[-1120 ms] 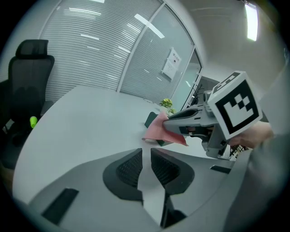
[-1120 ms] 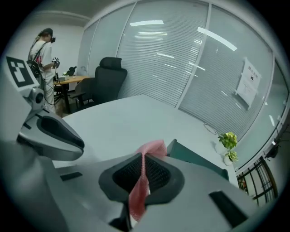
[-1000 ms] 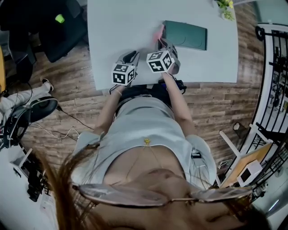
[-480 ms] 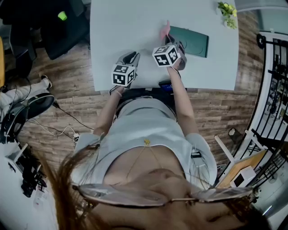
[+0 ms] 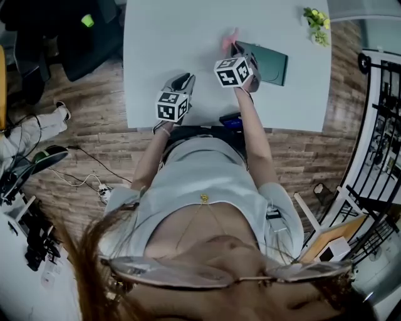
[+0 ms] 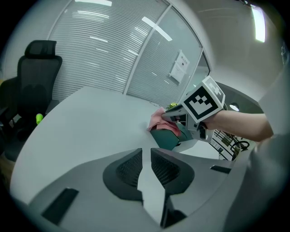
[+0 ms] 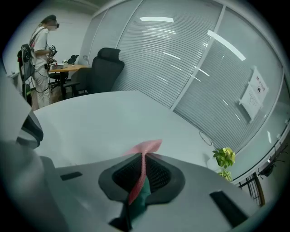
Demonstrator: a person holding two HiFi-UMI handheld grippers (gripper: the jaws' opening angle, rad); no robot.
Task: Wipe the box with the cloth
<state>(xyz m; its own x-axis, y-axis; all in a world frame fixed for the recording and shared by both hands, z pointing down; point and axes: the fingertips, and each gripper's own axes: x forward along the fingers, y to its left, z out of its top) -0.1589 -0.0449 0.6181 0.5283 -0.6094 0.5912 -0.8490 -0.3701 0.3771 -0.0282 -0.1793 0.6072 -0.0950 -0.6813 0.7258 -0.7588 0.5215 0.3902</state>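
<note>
A flat dark green box (image 5: pixel 270 61) lies on the white table (image 5: pixel 163 37). My right gripper (image 5: pixel 235 50) is at the box's left end, shut on a pink cloth (image 5: pixel 228 41) that pokes out beyond its tips. In the right gripper view the cloth (image 7: pixel 144 156) runs between the jaws, with the box (image 7: pixel 141 199) underneath. My left gripper (image 5: pixel 183 79) is near the table's front edge, apart from the box, jaws together and nothing in them. From the left gripper (image 6: pixel 146 156) I see the cloth (image 6: pixel 159 120) pressed on the box (image 6: pixel 167 138).
A small potted plant (image 5: pixel 316 17) stands at the table's far right corner. A dark item (image 5: pixel 232 119) lies at the near edge by the right arm. A black office chair (image 6: pixel 36 68) stands left of the table. A person (image 7: pixel 41 45) stands at a far desk.
My right gripper has carried the cloth farther from me, onto the box's left end. The left gripper has stayed where it was.
</note>
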